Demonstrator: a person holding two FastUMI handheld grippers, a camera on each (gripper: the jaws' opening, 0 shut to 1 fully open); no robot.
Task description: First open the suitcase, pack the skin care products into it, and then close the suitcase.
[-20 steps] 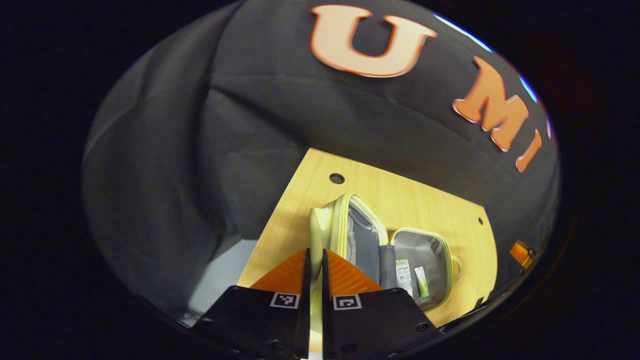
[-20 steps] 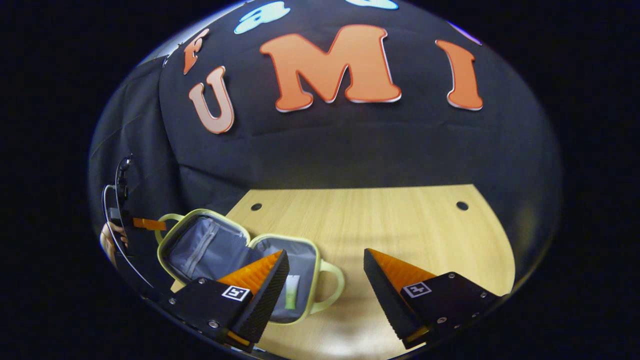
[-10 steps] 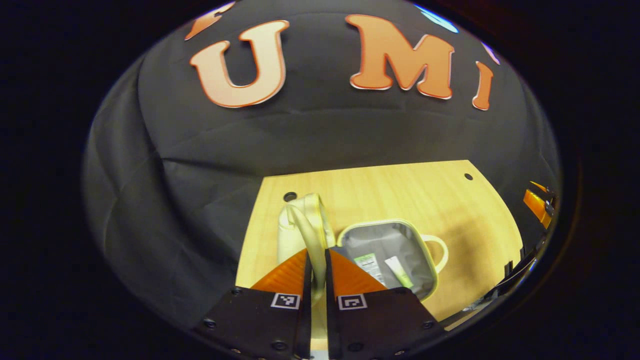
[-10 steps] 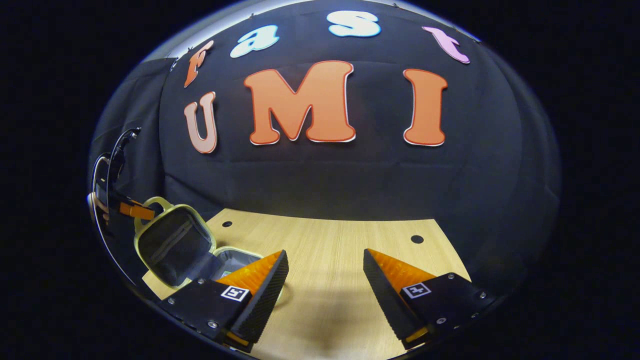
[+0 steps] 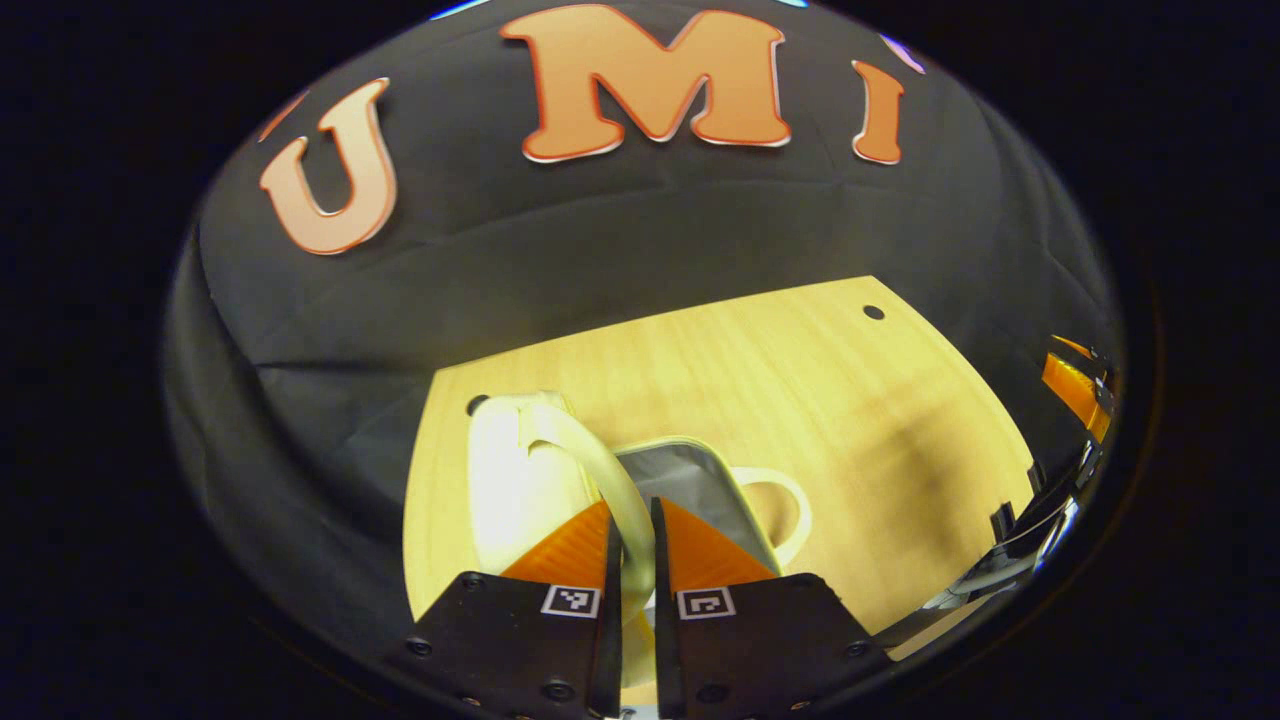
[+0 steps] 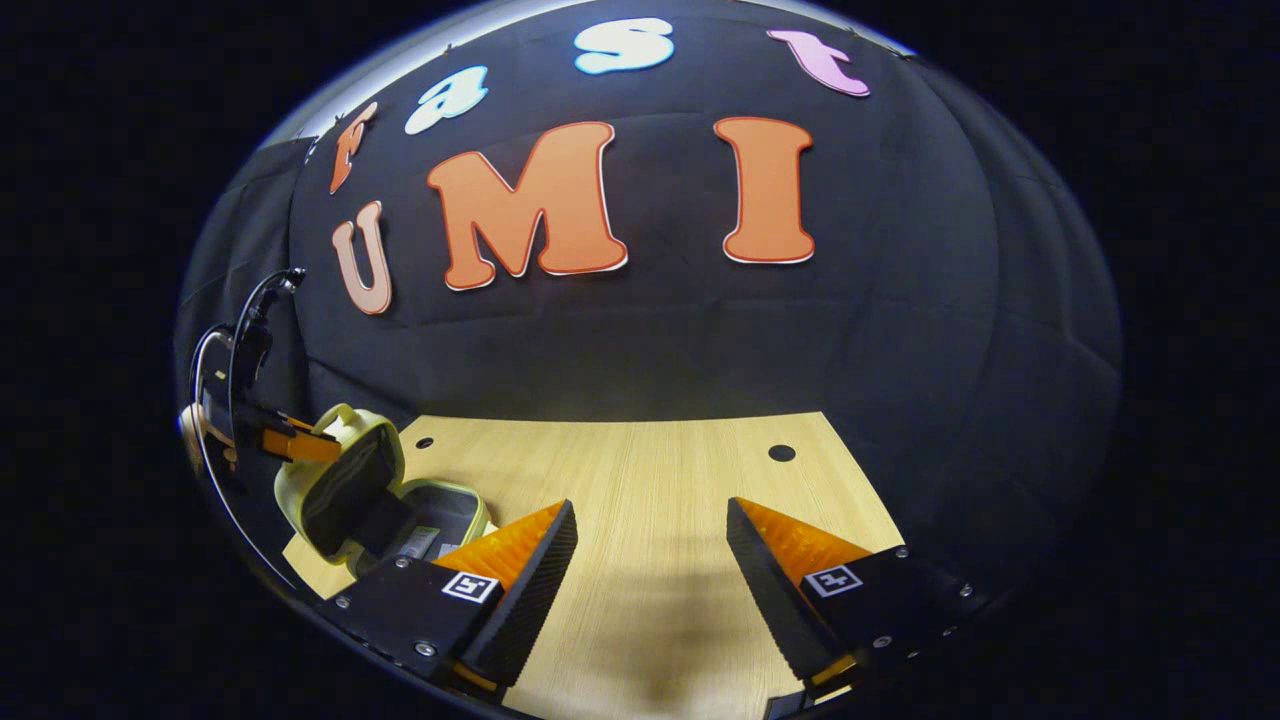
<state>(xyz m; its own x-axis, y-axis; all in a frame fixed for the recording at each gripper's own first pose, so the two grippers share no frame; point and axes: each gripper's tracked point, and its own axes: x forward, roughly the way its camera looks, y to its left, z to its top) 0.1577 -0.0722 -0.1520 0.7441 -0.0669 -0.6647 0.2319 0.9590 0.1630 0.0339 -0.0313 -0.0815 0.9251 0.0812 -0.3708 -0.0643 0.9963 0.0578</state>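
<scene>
Suitcase (image 6: 385,500), a small pale yellow-green case with grey lining, sits at the left end of the wooden table (image 6: 660,520). Lid (image 5: 515,480) is raised partway over the lower half. Left gripper (image 5: 632,535): jaws pressed together on the lid's handle (image 5: 600,480). In the right gripper view, a skin care item (image 6: 420,543) lies flat inside the lower half; other contents cannot be made out. Right gripper (image 6: 650,560) hovers over bare table beside the case, jaws wide apart, holding nothing.
</scene>
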